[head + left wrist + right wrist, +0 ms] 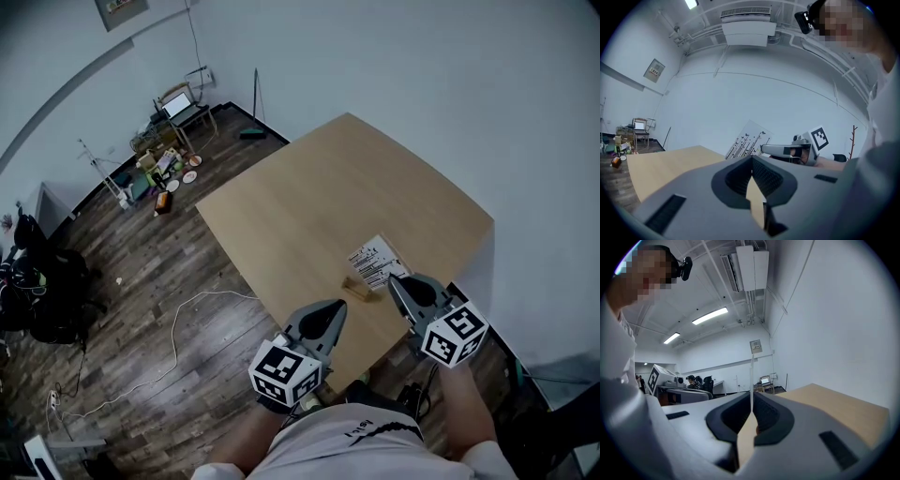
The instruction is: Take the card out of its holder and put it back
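Note:
A white printed card (377, 260) stands tilted over a small wooden holder (356, 289) near the front right of the tan table (309, 197). My right gripper (393, 280) reaches the card's right edge. In the right gripper view its jaws are together (751, 409), and the card (751, 376) rises edge-on as a thin white line from between the tips. I cannot tell whether the card's foot sits in the holder's slot. My left gripper (338, 307) hovers left of the holder, shut on nothing (751, 158). From there I see the card (746, 138) and the right gripper (787, 150).
A white wall runs close behind and to the right of the table. Dark wood floor lies to the left, with a white cable (178, 328) and clutter by the far wall (159, 169). The person's torso is at the table's near edge.

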